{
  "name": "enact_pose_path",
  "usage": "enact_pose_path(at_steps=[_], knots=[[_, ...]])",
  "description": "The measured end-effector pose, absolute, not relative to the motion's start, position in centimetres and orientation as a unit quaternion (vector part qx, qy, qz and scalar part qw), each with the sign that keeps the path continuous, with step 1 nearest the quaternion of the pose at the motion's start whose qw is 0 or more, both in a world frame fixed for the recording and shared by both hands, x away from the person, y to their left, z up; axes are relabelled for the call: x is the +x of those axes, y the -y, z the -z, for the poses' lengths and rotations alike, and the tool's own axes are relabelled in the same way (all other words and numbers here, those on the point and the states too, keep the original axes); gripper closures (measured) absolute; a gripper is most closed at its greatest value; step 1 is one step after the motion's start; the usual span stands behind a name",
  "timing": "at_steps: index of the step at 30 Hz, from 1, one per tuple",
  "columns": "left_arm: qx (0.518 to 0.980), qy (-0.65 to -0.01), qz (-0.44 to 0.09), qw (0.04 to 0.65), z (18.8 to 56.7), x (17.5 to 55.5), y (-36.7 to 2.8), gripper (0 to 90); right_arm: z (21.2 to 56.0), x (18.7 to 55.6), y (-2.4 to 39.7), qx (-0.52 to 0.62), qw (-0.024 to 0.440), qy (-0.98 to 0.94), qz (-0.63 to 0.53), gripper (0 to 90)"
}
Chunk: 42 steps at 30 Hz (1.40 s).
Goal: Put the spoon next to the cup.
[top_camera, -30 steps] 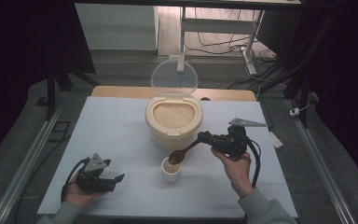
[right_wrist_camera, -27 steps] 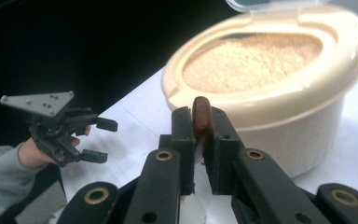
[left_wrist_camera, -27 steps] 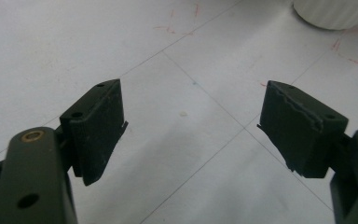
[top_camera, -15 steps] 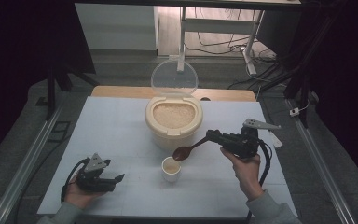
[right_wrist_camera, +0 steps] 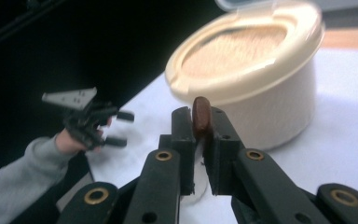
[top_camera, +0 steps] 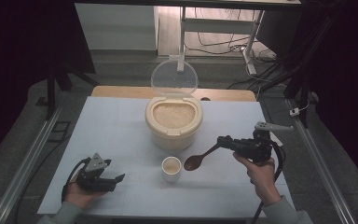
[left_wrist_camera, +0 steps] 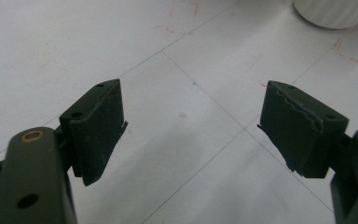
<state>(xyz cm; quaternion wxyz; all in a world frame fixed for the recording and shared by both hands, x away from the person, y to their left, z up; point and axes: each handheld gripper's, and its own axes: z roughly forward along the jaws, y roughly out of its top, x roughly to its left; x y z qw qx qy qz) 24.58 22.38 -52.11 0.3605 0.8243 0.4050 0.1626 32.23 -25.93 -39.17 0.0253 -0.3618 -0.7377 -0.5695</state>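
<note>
Right tongs (top_camera: 220,141) are clamping my brown wooden spoon (top_camera: 196,161), swinging it off the small white cup (top_camera: 171,168) it was tipping over; that scoop seems delivered. Left tongs (top_camera: 115,181) are resting spread, empty.

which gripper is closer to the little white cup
Right. The right gripper, shut on the wooden spoon, holds the spoon bowl just beside the white cup. The left gripper rests open on the table, farther off on the cup's other side.
</note>
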Motion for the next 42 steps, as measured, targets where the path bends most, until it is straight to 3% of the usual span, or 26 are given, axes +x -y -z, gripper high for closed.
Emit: enact_pose_path(at_steps=[15, 27, 33, 42], knots=[[0.825, -0.404, -0.163, 0.359, 52.1, 24.6, -22.4, 21.6, 43.0, 31.6, 22.6, -0.340, 0.107, 0.792, 0.495, 82.8], [0.826, -0.404, -0.163, 0.358, 52.1, 24.6, -22.3, 21.6, 45.0, 32.8, 21.2, -0.348, 0.120, 0.802, 0.471, 82.5], [0.826, -0.405, -0.163, 0.356, 52.2, 24.7, -22.3, 21.6, 45.6, 33.8, 20.8, -0.357, 0.110, 0.803, 0.464, 78.7], [0.826, -0.404, -0.163, 0.356, 52.1, 24.6, -22.3, 21.6, 47.9, 35.7, 19.8, -0.370, 0.044, 0.816, 0.442, 66.4]])
